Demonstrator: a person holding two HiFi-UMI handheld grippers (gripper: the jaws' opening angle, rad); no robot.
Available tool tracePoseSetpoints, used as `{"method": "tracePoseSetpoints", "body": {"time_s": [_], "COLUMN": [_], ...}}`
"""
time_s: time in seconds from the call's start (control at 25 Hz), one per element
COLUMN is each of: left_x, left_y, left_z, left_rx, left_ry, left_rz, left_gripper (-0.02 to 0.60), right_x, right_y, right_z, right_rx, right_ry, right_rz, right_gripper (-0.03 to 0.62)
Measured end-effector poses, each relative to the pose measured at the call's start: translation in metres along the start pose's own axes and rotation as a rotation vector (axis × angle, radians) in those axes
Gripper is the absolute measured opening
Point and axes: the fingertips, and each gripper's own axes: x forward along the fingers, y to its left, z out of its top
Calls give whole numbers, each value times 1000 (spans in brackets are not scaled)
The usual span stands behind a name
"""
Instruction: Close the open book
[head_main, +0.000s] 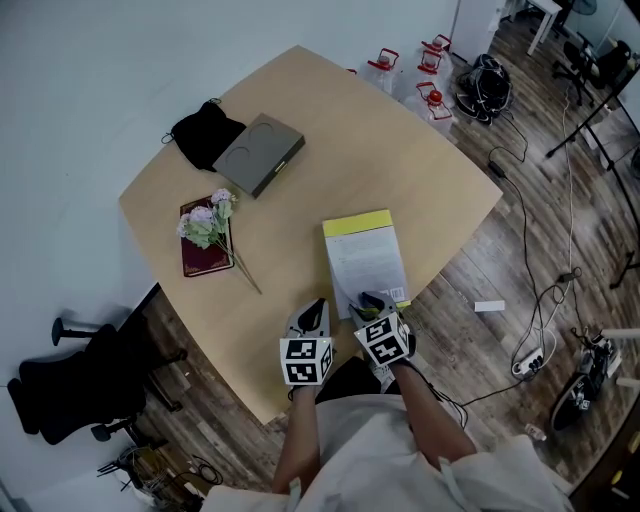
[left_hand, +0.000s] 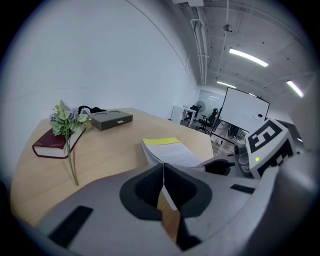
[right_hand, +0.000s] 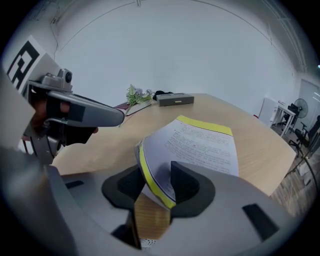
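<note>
The book (head_main: 365, 255) lies near the table's front right edge, showing a white printed face with a yellow band at its far end. In the right gripper view its near corner (right_hand: 150, 165), edged in yellow, curls up between the jaws of my right gripper (right_hand: 152, 185). Those jaws stand apart around the corner without pinching it. From the head view the right gripper (head_main: 372, 302) sits at the book's near end. My left gripper (head_main: 310, 315) hovers just left of the book, shut with nothing in it. The left gripper view shows the left gripper (left_hand: 163, 170) with the book (left_hand: 167, 152) ahead.
A maroon book (head_main: 200, 250) with a sprig of flowers (head_main: 210, 222) lies at the left. Behind it are a grey box (head_main: 260, 153) and a black pouch (head_main: 205, 133). Water bottles (head_main: 420, 75) and cables (head_main: 530, 230) are on the floor, and a black chair (head_main: 70, 385) stands at the left.
</note>
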Motion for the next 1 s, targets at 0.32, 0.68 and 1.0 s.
{"method": "tracePoseSetpoints", "body": {"time_s": [0.32, 0.68, 1.0], "left_x": [-2, -4, 3], "left_y": [-4, -4, -16], "left_z": [0, -5, -11], "left_rx": [-8, -23, -26], "left_ry": [-12, -14, -9], "left_rz": [-8, -13, -35], "left_gripper": [23, 23, 23], "right_x": [-3, -9, -17], "right_y": [5, 10, 9], "right_z": [-4, -9, -22], "right_rx": [-16, -48, -44], "right_ry": [27, 46, 55], "right_rz": [17, 25, 30], "right_gripper": [179, 190, 198]}}
